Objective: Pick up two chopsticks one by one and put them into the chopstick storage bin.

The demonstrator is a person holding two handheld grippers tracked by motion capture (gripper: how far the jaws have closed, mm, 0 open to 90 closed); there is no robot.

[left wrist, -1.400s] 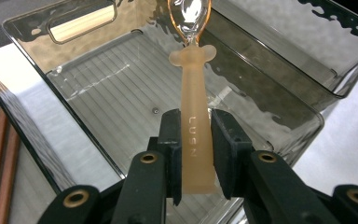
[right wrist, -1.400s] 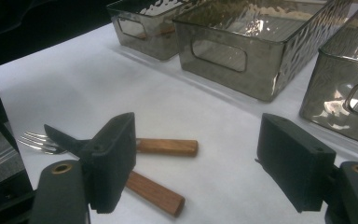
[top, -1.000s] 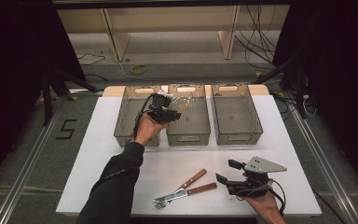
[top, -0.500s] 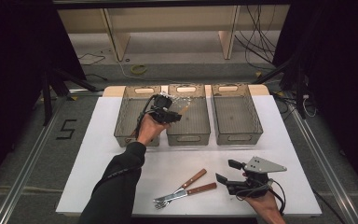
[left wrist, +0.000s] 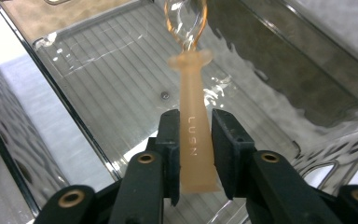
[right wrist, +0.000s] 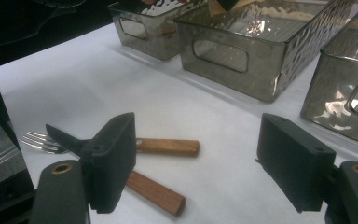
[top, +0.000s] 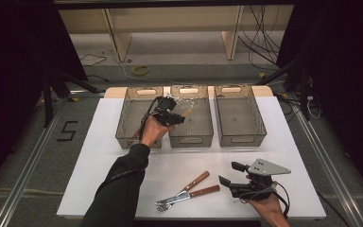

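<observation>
My left gripper (left wrist: 193, 154) has just been easing open around the peach spoon (left wrist: 193, 126); it may drop skewed into the middle bin (left wrist: 121, 107)

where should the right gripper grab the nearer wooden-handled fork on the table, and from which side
Probably the wooden handle, near its middle, coming straight down from above with the right gripper, whose jaws stand open, set across the handle's width. The fork lies flat on the white table, so its underside is out of reach, and its metal end crosses the other fork, while the handles splay apart and leave room.
</observation>
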